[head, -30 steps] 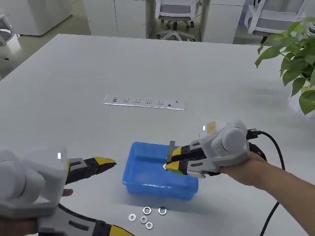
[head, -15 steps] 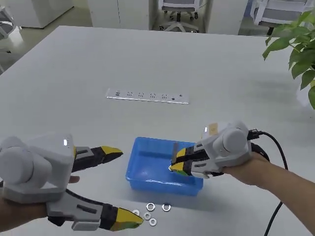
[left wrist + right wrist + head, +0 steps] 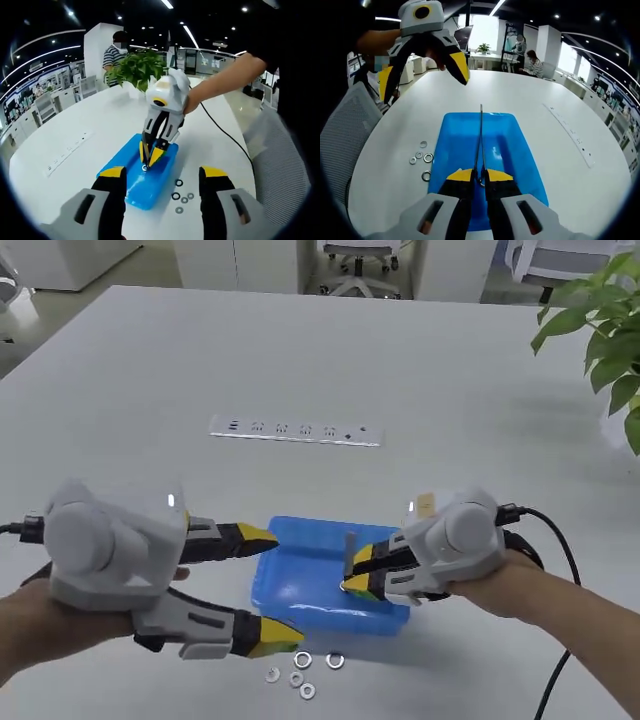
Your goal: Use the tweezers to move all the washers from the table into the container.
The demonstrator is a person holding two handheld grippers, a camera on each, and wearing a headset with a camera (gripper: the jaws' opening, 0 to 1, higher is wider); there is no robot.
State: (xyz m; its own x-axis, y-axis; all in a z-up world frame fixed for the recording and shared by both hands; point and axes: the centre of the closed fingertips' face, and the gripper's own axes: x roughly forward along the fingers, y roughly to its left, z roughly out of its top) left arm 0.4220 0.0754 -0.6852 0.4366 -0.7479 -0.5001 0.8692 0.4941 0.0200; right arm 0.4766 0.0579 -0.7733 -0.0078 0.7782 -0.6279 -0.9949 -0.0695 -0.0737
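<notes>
On the smooth, pale grey table [image 3: 420, 370], right at the near edge of the container [image 3: 300, 590], the washers [image 3: 300, 677] lie in a loose cluster: small, flat, bright metal rings. I count five of them in the right gripper view, some touching and one a little apart. None of them is inside the container as far as I can see.

That container is a shallow rectangular tray of glossy blue plastic with rounded corners and a raised rim, and light glints off its floor.

My right tongs [image 3: 358, 578] are clenched on the tweezers [image 3: 349, 552], a thin, straight sliver of grey metal pinched between the yellow-tipped black jaws. They hover over the tray, and the tweezers run lengthwise above the blue floor. I cannot tell whether a washer sits in their tips.

My left tongs [image 3: 282, 585] are released, jaws spread wide; one yellow tip lies over the tray's near left corner and the other just beside the washers.

Farther back on the table lies a long, flat white power strip [image 3: 295, 430]. A leafy green plant [image 3: 600, 330] stands at the right, and a black cable [image 3: 560, 540] curves away from my right tongs.
</notes>
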